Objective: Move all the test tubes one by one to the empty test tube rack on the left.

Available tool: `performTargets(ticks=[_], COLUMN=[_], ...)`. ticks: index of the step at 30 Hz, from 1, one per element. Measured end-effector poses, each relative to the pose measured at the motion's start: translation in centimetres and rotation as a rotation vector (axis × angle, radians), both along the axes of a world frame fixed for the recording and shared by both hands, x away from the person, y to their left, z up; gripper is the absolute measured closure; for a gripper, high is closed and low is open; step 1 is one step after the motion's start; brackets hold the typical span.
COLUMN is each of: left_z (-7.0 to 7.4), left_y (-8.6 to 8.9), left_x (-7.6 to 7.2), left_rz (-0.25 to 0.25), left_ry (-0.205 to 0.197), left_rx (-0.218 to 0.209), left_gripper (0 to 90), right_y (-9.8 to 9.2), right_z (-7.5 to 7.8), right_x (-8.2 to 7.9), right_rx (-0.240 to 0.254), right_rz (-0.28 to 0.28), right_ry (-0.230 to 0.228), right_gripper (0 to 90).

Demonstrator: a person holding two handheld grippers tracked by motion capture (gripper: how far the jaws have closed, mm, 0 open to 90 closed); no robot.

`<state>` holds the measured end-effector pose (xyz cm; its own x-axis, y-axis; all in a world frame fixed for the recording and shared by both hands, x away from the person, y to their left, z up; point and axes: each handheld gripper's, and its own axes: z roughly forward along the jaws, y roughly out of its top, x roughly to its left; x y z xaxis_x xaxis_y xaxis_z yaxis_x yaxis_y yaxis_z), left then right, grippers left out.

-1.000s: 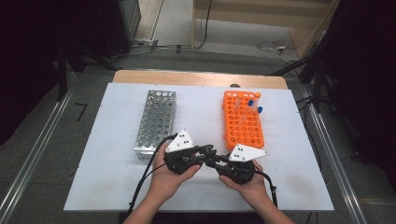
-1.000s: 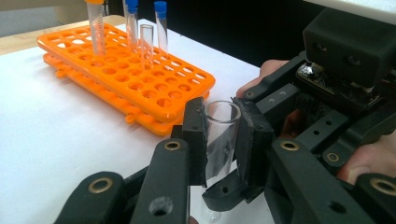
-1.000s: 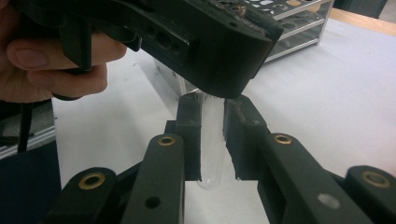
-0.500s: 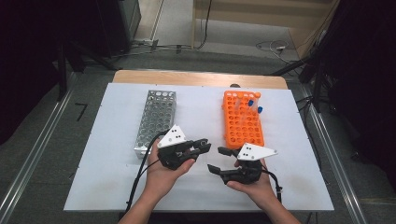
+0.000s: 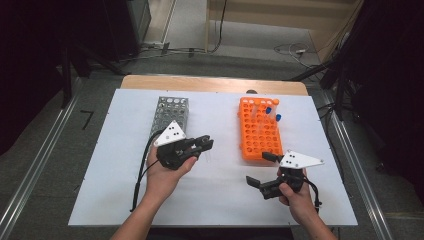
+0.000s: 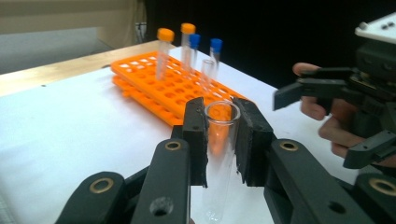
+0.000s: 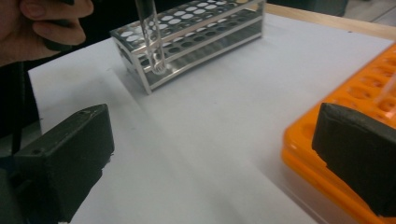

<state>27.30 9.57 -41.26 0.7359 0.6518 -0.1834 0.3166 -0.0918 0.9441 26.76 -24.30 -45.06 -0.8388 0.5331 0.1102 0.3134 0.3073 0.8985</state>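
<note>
left gripper (image 5: 204,145) mid-frame pinching the clear tube (image 6: 219,154) upright; metal rack (image 5: 168,117) just up-left, nearer that hand; right gripper (image 5: 261,170) just spread, empty

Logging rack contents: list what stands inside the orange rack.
In the orange rack: two orange-capped tubes, two blue-capped tubes and one uncapped tube. Their lower ends are hidden inside the holes.

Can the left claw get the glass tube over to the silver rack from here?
Probably yes. The left claw is shut on the glass tube just beside the silver rack, whose holes look empty, with bare white table between. The right claw, jaws just opened, is off to the side.
</note>
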Motion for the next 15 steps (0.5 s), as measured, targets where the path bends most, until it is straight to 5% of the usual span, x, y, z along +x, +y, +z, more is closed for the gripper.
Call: performTargets(ticks=[15], left_z=[1.2], left_y=[2.8], left_x=[2.6], left_rz=[0.088], left_ry=[-0.022], left_rx=[-0.008], left_gripper=[76.4], right_y=[-5.5], right_z=[-0.5], right_x=[-0.4], right_rx=[0.013], right_rz=[-0.121], right_ry=[0.004], right_gripper=[0.0])
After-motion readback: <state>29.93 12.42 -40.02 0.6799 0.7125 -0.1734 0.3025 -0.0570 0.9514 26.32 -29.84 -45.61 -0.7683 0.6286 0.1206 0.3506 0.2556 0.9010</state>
